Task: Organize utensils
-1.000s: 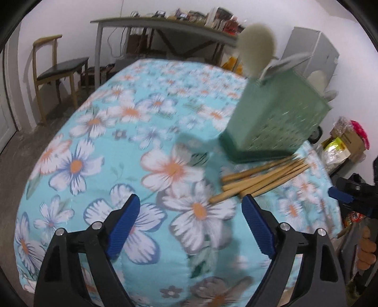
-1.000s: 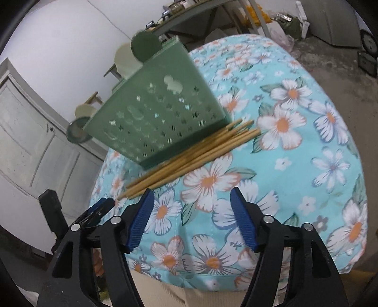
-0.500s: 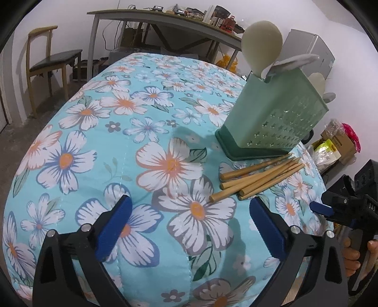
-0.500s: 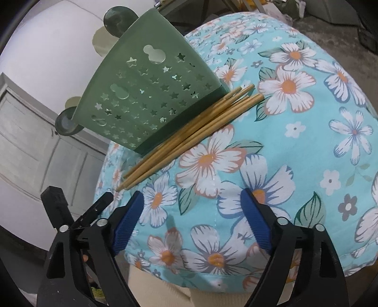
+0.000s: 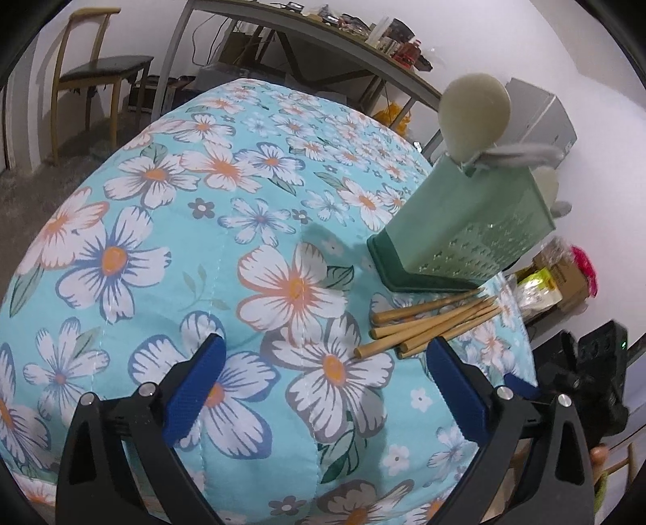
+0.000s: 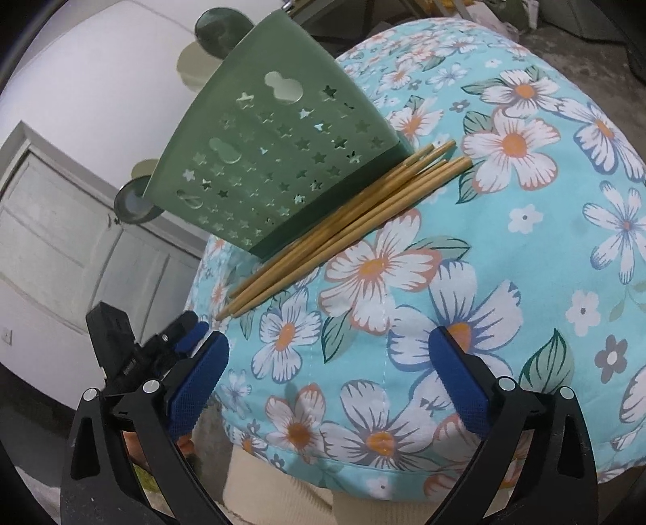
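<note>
A bundle of several bamboo chopsticks (image 5: 432, 323) (image 6: 343, 226) lies flat on the floral tablecloth (image 5: 161, 242), against the base of a green perforated utensil holder (image 5: 464, 226) (image 6: 274, 161). The holder stands upright with a cream spoon (image 5: 474, 113) and a dark green spoon (image 6: 216, 30) sticking out of it. My left gripper (image 5: 326, 351) is open over the cloth, just short of the chopsticks' thick ends. My right gripper (image 6: 328, 343) hovers near their thin ends, its jaws opening with nothing between them. Each gripper shows at the edge of the other's view.
A wooden chair (image 5: 101, 68) and a long grey table (image 5: 303, 36) with clutter stand behind the floral table. A grey cabinet (image 5: 541, 117) and a cardboard box (image 5: 561, 278) sit to the right. A white door (image 6: 60, 242) is beyond the holder.
The jaws of both grippers have spread wider. Both views have tilted slightly, and the holder and chopsticks now look a little closer in the right wrist view.
</note>
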A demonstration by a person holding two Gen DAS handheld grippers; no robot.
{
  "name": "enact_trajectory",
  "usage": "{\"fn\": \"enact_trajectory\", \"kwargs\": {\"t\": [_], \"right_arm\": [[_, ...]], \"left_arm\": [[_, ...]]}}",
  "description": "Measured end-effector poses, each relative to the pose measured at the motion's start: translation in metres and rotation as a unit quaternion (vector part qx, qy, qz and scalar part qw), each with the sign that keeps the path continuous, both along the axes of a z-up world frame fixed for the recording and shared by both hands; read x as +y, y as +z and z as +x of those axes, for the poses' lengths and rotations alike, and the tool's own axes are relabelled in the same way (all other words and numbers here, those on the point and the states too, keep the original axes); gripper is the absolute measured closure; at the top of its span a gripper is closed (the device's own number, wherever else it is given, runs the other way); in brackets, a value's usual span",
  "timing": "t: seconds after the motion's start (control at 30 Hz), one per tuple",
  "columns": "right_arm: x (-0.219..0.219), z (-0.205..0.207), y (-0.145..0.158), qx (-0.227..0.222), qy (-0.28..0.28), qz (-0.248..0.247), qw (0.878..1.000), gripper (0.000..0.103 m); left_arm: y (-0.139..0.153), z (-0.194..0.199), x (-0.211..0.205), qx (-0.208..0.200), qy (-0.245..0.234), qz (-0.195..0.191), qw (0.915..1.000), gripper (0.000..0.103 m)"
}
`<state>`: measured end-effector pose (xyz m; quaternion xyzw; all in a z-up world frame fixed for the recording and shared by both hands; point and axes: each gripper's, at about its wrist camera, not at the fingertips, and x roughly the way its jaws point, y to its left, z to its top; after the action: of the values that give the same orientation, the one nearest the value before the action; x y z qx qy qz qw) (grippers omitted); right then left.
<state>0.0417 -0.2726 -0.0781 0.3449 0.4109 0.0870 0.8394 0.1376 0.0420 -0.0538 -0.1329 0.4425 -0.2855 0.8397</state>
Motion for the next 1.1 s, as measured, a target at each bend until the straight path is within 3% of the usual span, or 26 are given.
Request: {"fn": "enact_trajectory", "kwargs": {"t": [0.13, 0.37, 0.6, 0.67, 0.8, 1.1], "right_arm": [[-0.013, 0.001, 0.000, 0.011, -0.004, 0.049, 0.999, 0.009], [-0.046, 0.009, 0.001, 0.000, -0.063, 0.121, 0.991, 0.053], [-0.077, 0.031, -0.029, 0.041, -0.137, 0.197, 0.970, 0.077], [-0.081, 0.034, -0.034, 0.051, -0.154, 0.204, 0.965, 0.090], [-0.082, 0.036, -0.042, 0.063, -0.184, 0.216, 0.957, 0.095], [-0.071, 0.031, -0.045, 0.072, -0.224, 0.231, 0.944, 0.092]], "left_arm": [[0.001, 0.000, 0.000, 0.001, -0.002, 0.002, 1.0000, 0.006], [0.000, -0.002, -0.001, -0.006, -0.003, 0.007, 1.0000, 0.006], [0.000, -0.004, -0.001, -0.014, -0.008, 0.008, 0.9998, 0.006], [0.000, -0.004, -0.001, -0.015, -0.009, 0.007, 0.9998, 0.006], [0.000, -0.004, 0.000, -0.014, -0.010, 0.004, 0.9999, 0.006], [0.000, -0.005, 0.001, -0.014, -0.010, 0.003, 0.9998, 0.006]]}}
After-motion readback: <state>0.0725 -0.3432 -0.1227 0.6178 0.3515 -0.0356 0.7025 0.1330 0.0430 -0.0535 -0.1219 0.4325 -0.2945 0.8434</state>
